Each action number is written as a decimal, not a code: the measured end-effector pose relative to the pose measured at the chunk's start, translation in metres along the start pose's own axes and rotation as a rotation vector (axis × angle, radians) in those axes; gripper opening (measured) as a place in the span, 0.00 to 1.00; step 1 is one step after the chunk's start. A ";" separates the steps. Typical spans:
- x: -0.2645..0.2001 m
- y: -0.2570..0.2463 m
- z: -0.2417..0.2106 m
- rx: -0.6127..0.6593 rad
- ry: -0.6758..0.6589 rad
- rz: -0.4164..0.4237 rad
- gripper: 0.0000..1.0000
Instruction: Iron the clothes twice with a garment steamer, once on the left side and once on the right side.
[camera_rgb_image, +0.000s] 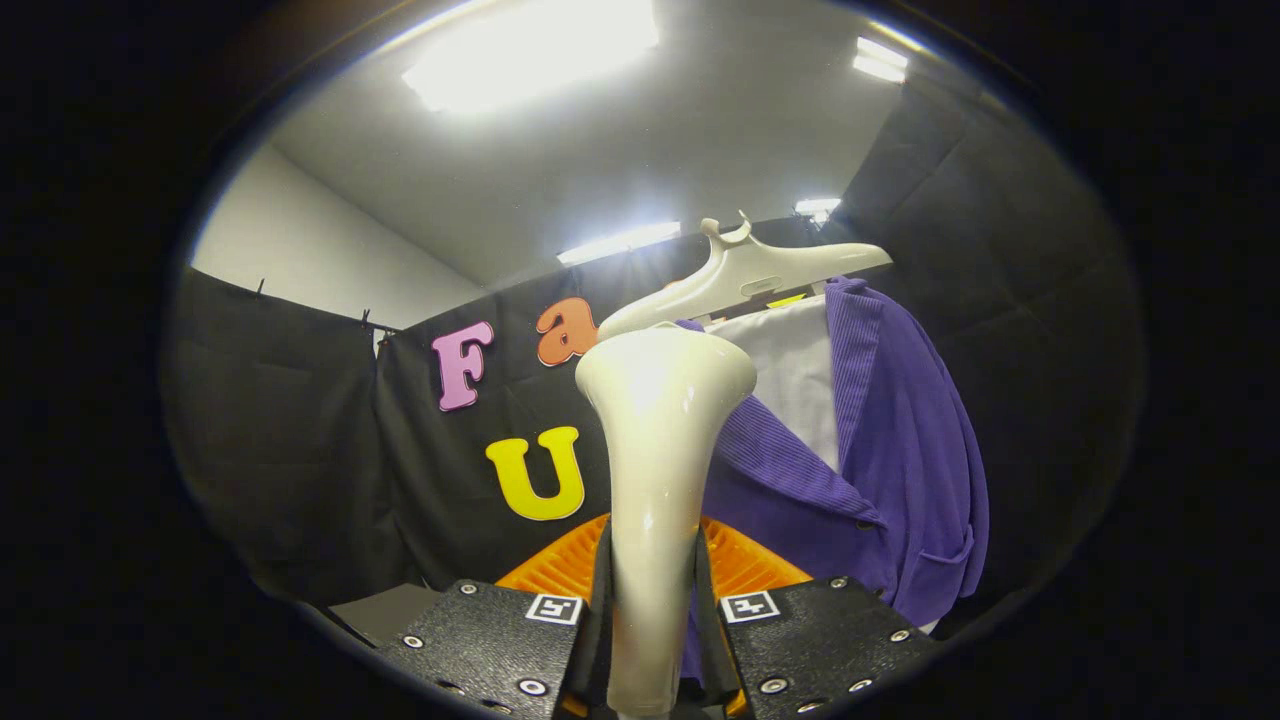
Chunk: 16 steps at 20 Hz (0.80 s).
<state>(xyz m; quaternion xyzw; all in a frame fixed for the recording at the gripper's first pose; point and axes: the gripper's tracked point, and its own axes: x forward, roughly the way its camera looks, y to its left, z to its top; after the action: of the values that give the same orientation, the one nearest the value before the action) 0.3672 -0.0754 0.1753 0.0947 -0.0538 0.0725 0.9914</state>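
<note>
Now squeezing the garment steamer (655, 470) tight between both gripper (652, 640) fingers, standing tall, with the purple jacket (900, 440) hanging just beyond, off to the right.

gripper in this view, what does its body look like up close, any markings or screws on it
The gripper shows as two flat, dark, rough-textured plates, one on each side of the centre, angled like wedges. Each plate carries a small square black-and-white marker tag near its inner top corner and several round silver screw heads along its edges. No cables or sleeves are visible.
</note>
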 end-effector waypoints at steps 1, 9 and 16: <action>0.005 -0.003 -0.001 -0.009 0.005 -0.003 0.36; 0.040 -0.032 -0.027 -0.024 0.064 -0.066 0.36; 0.038 -0.043 -0.090 0.007 0.164 -0.096 0.36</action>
<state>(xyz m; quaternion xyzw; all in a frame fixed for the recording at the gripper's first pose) 0.4196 -0.0944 0.0838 0.0945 0.0325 0.0328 0.9945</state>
